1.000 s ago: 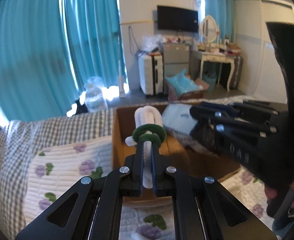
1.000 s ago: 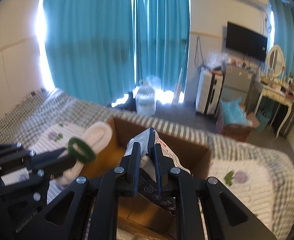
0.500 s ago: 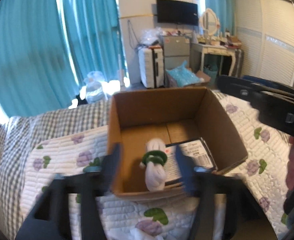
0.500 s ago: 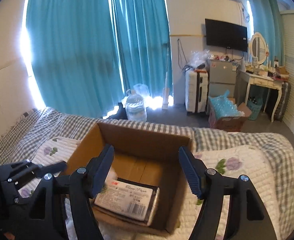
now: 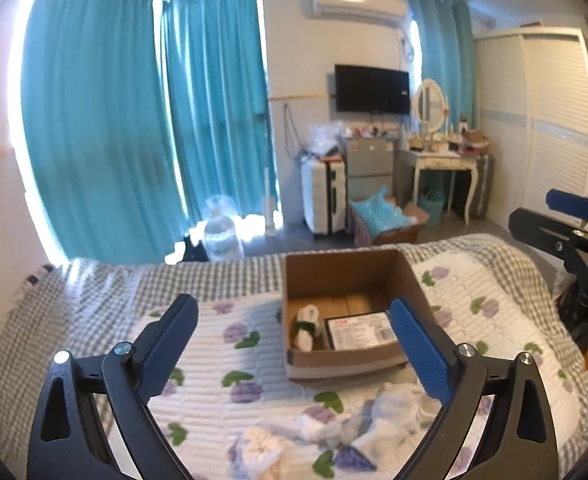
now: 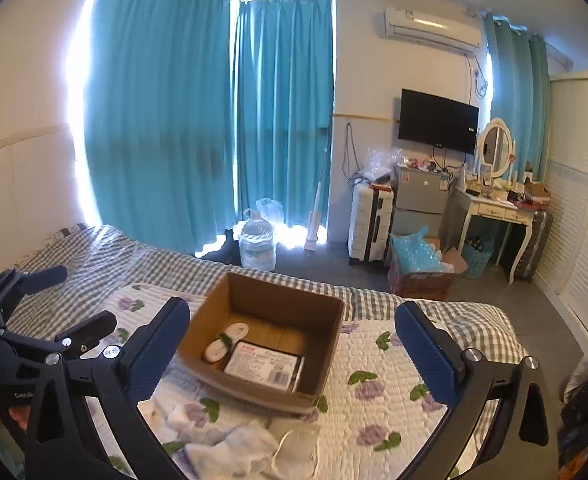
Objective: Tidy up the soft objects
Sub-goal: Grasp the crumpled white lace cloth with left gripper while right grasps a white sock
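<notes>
An open cardboard box [image 5: 342, 276] [image 6: 270, 300] sits on the flowered quilt. Inside it lie a white rolled cloth with a green band [image 5: 306, 326] [image 6: 224, 344] and a flat labelled packet [image 5: 360, 330] [image 6: 266, 364]. My left gripper [image 5: 290, 304] hangs above and in front of the box, its jaws opening wide with nothing between them. My right gripper [image 6: 290, 306] is likewise raised, jaws opening and empty. Each gripper shows in the other's view, the right gripper [image 5: 542, 214] at the right edge, the left gripper [image 6: 78, 300] at the left. Loose white cloths [image 5: 390, 404] [image 6: 230, 448] lie crumpled in front of the box.
The bed's checked blanket [image 6: 94, 256] runs to the far edge. Beyond it on the floor stand a water bottle [image 6: 256, 246], a white suitcase [image 6: 372, 222], a box of blue plastic [image 6: 418, 268] and a dressing table [image 6: 498, 208]. Teal curtains cover the window.
Both grippers let go of their loads, the banded roll and the packet, which now lie in the box. Both opened wide and pulled back and up from the box.
</notes>
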Tool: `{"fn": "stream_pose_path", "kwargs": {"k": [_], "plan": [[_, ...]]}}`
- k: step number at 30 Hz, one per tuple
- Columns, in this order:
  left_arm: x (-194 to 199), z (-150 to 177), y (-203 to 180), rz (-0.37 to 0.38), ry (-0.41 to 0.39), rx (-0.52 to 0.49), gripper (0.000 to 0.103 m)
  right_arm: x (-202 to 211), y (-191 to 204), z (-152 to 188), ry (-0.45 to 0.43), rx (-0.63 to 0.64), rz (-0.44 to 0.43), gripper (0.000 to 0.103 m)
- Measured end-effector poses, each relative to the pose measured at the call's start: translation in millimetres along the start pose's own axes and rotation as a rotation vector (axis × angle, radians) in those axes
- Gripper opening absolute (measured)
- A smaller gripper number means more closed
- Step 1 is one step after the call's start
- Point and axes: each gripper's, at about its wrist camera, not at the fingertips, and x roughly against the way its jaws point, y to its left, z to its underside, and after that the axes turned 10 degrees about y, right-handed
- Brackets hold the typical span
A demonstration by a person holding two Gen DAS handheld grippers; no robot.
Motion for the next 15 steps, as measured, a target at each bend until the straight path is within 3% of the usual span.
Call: {"fn": "stream_pose_path", "kwargs": {"k": [4, 8, 12, 15], "plan": [[29.7, 18.8, 7.9, -0.003, -0.012, 0.007, 0.103, 35.3, 20.1, 12.3, -0.013, 0.037, -0.021, 0.103], [41.3, 42.1, 15.2, -0.025, -0.007, -0.001, 0.103, 44.1, 47.0, 32.9, 0.011, 0.099, -0.042, 0.103], [31.3, 61.9, 23.3, -0.033, 0.014, 0.025, 0.103, 18.7, 65.1, 57.0, 0.064, 0.114, -0.076, 0.103], [11.2, 75.9, 31.8, -0.043, 0.046, 0.041, 0.103, -22.0, 70.7, 74.9, 0.151, 0.105, -0.103, 0.103]]}}
